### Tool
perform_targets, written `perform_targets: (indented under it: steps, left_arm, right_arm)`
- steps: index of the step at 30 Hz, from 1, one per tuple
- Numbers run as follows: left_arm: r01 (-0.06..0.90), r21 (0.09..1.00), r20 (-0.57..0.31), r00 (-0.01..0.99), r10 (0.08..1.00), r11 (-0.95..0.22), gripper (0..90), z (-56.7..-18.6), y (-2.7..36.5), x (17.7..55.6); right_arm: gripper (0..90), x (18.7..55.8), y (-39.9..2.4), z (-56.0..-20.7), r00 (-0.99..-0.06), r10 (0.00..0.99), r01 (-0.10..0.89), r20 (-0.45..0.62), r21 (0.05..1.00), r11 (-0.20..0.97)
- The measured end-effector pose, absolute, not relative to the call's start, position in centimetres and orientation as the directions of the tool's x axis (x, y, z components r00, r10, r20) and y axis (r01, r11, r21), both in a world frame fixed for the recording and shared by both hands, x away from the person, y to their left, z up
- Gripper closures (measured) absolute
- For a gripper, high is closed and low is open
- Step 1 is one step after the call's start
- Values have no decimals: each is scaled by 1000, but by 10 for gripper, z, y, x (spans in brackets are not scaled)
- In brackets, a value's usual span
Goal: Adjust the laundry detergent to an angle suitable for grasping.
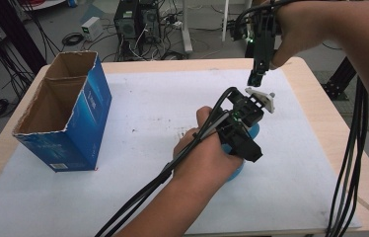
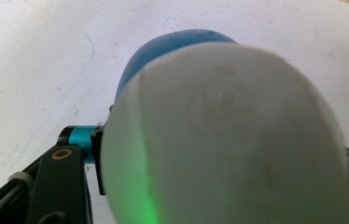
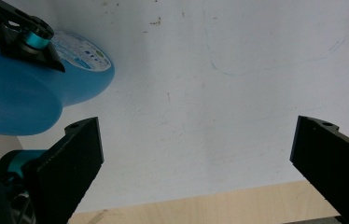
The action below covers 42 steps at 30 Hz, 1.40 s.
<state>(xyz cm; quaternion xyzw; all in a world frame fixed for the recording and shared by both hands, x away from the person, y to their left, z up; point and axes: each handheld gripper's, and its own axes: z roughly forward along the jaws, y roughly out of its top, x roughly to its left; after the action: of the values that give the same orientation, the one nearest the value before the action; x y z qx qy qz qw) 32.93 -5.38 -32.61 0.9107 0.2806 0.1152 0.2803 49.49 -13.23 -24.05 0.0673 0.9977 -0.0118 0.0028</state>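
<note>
**Blue bottle held, right hand waiting**

While the left gripper (image 1: 241,140) pinches a blue bottle (image 3: 18,98) by its white cap (image 2: 228,140) low over the table (image 1: 138,113), keep it steady. Farther off, the right gripper (image 1: 258,76) hovers, jaws spread. Cardboard box (image 1: 61,116) stands well apart.

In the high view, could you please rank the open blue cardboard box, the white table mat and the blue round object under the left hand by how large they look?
1. White table mat, easily the largest.
2. Open blue cardboard box.
3. Blue round object, though the person's left hand and left claw cover most of it, so its real extent is uncertain.
</note>
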Motion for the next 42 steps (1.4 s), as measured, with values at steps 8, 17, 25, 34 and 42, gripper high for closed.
perform_targets:
  steps: [8,17,25,34,42]
  left_arm:
    - [454,571,43,815,578,-684,378,-327,-54,330]
    - [468,560,-7,828,561,-683,419,-326,-50,333]
    - [454,565,-3,836,549,-688,427,-320,-43,333]
    - [416,580,-4,861,509,-700,428,-310,-32,327]
    - [355,567,-12,906,424,-743,427,-296,-12,320]
  right_arm:
    - [15,495,-131,-241,-992,129,129,-6,-24,991]
    - [15,495,-131,-241,-992,125,125,-8,-23,992]
    - [15,495,-132,-241,-991,134,134,-6,-28,991]
    - [15,495,-128,-241,-992,126,126,-5,-20,992]
    - [15,493,-125,-242,-993,118,118,-4,-18,993]
